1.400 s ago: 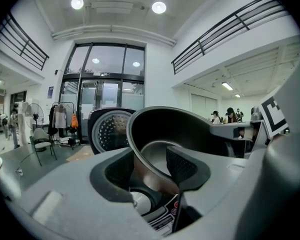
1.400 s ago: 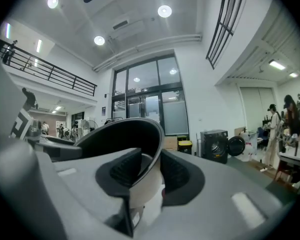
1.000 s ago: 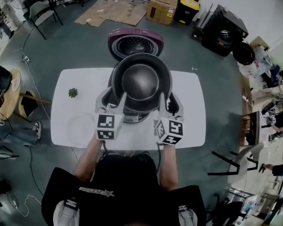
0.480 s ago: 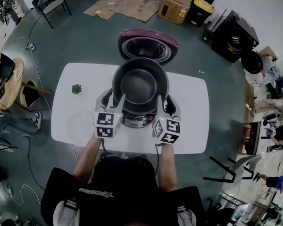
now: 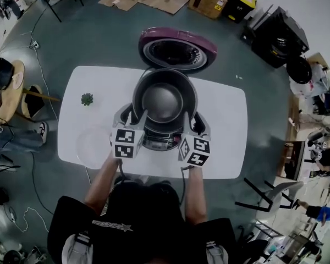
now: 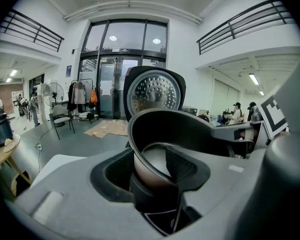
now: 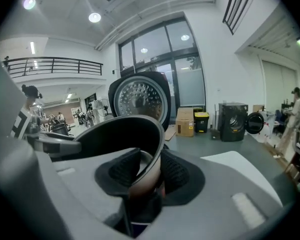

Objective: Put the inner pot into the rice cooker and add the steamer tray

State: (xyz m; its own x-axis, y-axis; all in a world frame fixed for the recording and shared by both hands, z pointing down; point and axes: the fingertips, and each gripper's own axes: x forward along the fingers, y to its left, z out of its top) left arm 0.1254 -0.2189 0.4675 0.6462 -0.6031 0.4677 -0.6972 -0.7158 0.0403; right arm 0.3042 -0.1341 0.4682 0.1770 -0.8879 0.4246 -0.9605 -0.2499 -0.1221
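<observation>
- Head view: inner pot (image 5: 164, 100) inside the rice cooker (image 5: 160, 142) on a white table (image 5: 226, 147); open lid (image 5: 177, 48) behind, small plant (image 5: 87, 99) well left.
- Left gripper view: left gripper (image 6: 150, 169) clamps the pot's rim.
- Right gripper view: right gripper (image 7: 145, 171), jaws just opening, pads against the rim between them; cartons (image 7: 185, 121) beyond.
</observation>
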